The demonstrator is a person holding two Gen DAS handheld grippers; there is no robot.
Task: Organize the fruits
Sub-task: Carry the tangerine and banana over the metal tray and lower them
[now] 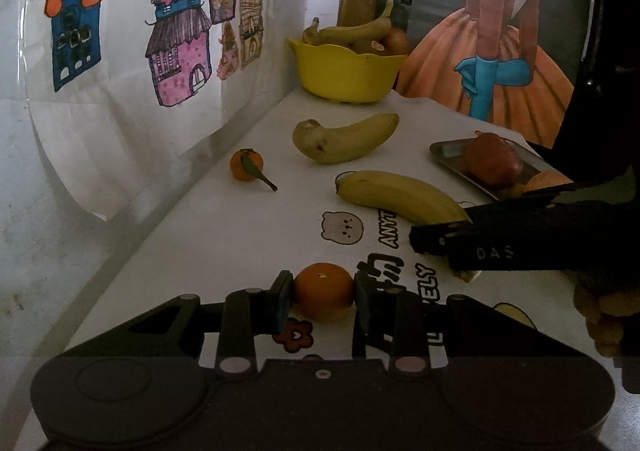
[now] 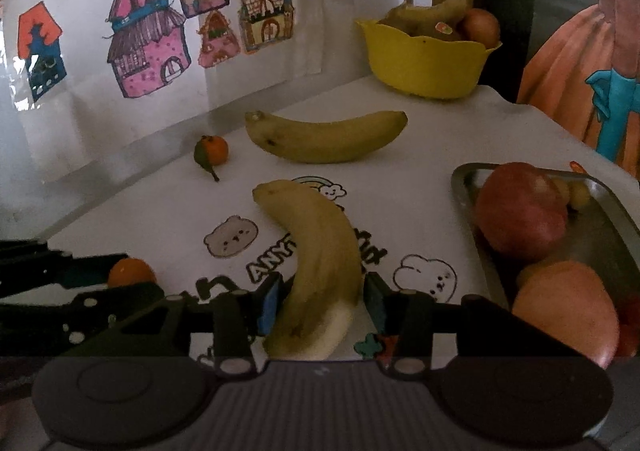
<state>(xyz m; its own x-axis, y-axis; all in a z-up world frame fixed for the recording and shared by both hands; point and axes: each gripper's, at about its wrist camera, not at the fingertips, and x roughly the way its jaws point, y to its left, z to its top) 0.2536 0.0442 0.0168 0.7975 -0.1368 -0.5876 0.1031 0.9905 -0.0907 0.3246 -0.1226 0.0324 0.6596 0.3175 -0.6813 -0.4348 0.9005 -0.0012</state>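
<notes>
The white tabletop [image 1: 224,235] has cartoon bears and letters printed on it. At the far end sits a yellow bowl [image 1: 344,73] with bananas and a round fruit inside. A shiny metal tray [image 2: 600,235] is on the right side, and it holds a red apple [image 2: 520,211] and an orange-pink fruit [image 2: 568,307].

Two bananas lie flat on the tabletop. The greenish banana [image 1: 344,139] is closer to the bowl. The yellow banana [image 2: 316,263] is closer to us, and its near end sits between the fingers of the right tongs [image 2: 320,305] (one blue pad touches it, the other side looks a bit apart, so I cannot tell if it is gripped).

The left tongs [image 1: 322,297] are squeezed onto an orange [image 1: 323,291] just above the tabletop. A small tangerine [image 1: 247,164] with a green leaf sits alone near the wall.
</notes>
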